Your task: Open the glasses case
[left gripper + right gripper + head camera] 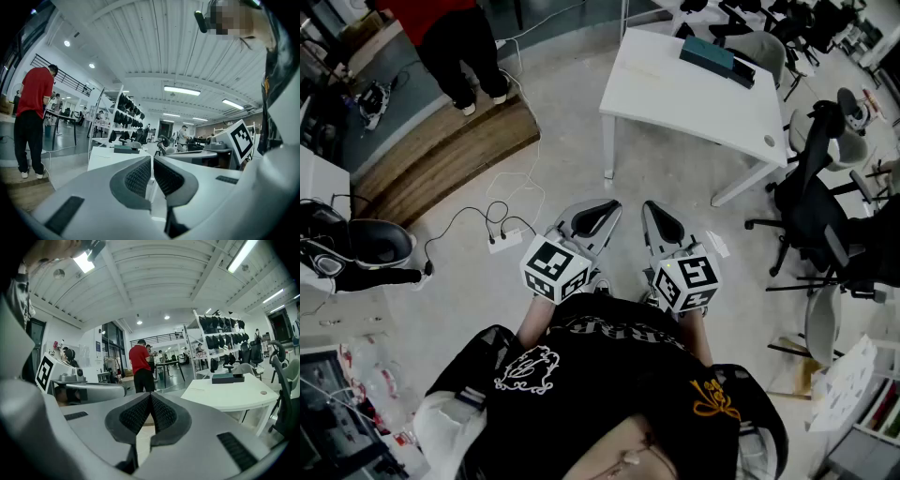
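A dark teal case (706,52) with a smaller black item (741,70) beside it lies on the far end of a white table (675,94); which one is the glasses case I cannot tell. Both grippers are held close to my body, well short of the table, pointing roughly level toward it. My left gripper (598,217) is shut with nothing between its pads, and my right gripper (661,223) is shut and empty beside it. The case (123,149) shows small and far beyond the left gripper (152,161), and the case (227,378) sits right of the right gripper (150,397).
A person in a red top (455,37) stands on a wooden platform (441,155) at the far left. A power strip with cables (506,239) lies on the floor. Office chairs (811,202) crowd the right side. Dark gear (356,248) sits at the left.
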### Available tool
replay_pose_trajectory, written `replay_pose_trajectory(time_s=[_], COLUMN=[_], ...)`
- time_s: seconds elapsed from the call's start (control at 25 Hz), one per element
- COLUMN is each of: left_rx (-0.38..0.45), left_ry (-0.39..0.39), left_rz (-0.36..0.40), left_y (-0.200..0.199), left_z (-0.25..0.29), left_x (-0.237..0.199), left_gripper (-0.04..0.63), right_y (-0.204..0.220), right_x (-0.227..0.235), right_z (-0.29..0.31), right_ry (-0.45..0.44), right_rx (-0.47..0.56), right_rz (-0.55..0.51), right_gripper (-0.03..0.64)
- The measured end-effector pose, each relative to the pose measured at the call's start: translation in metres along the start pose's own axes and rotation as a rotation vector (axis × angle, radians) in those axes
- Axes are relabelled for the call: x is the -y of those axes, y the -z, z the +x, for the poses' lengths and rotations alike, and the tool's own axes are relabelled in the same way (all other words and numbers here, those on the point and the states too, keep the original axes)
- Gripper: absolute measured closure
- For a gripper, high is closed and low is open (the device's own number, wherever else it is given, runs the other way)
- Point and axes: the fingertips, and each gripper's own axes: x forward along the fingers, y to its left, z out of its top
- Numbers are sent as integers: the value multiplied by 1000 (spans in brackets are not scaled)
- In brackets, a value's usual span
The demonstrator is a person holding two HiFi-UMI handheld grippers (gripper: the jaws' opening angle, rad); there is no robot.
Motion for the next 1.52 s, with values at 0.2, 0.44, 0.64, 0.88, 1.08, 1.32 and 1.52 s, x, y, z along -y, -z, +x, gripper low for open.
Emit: replay_pose_trajectory(time_s=[0.2,0.44,0.64,0.88,1.08,1.32,1.52], left_rx=[2,3,8,-1,-19,-44,-69], left_ry=[3,-1,1,-6,-2,-23,-49], left_rz=[0,-5,-10,-26,-33,-37,-35], left_y=[3,5,7,13,15,14,13], left_z=[-8,-16,-26,-21,-6,24,72], left_x=[-12,-23,-31,-45,-56,-91,-136], left_gripper=[561,561,561,561,561,561,561], right_y=[3,6,7,11,9,5,0], right_x=[-8,-17,-26,-24,-9,16,59], right_z=[10,19,24,36,54,98,153], right_ry=[15,20,39,32,24,-10,-43], right_rx=[-12,-18,6,-9,-1,-16,-33], right_rz=[-34,-20,-12,19,37,51,55], right_gripper=[604,604,604,604,604,604,604])
